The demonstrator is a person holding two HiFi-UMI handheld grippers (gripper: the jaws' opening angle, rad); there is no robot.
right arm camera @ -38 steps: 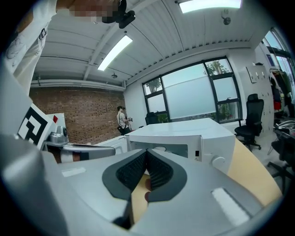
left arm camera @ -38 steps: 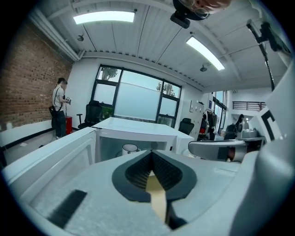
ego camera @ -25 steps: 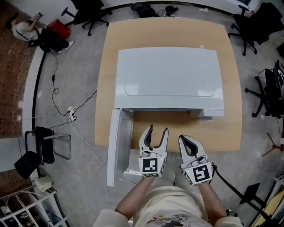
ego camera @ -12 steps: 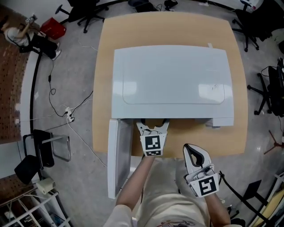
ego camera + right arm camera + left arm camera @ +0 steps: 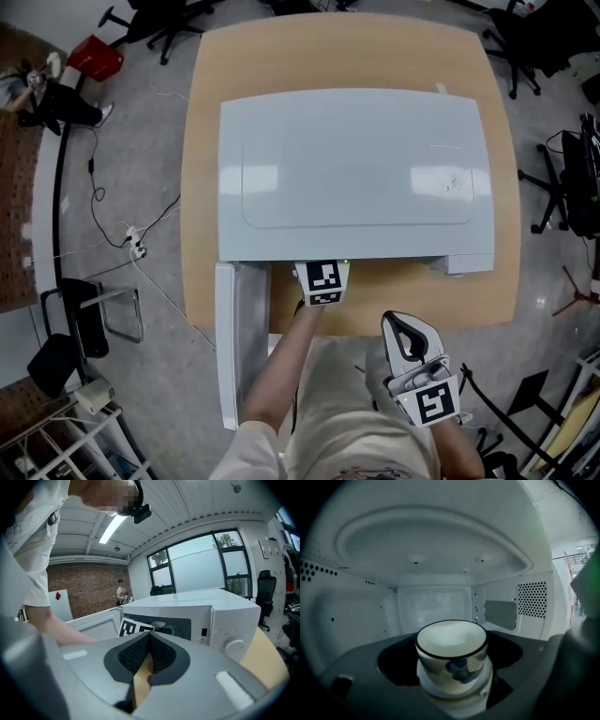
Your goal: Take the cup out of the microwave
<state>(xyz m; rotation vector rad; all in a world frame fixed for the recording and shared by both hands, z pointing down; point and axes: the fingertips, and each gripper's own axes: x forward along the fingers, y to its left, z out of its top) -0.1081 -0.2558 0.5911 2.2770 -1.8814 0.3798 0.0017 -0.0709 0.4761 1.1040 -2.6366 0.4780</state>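
Inside microwave [image 5: 356, 169], door [image 5: 239, 347] swung open, cup [image 5: 451, 656] upright.

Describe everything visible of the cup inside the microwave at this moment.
The cup is a squat, round, glazed piece that looks ceramic: pale inside, a thin dark line round the rim, blue-grey patches on a cream outer wall. No handle shows. It stands upright on a pale round base in the middle of the microwave cavity. Whether it holds liquid cannot be told. The left claw has a jaw on each side of it, closing, and neither seems to touch it yet.
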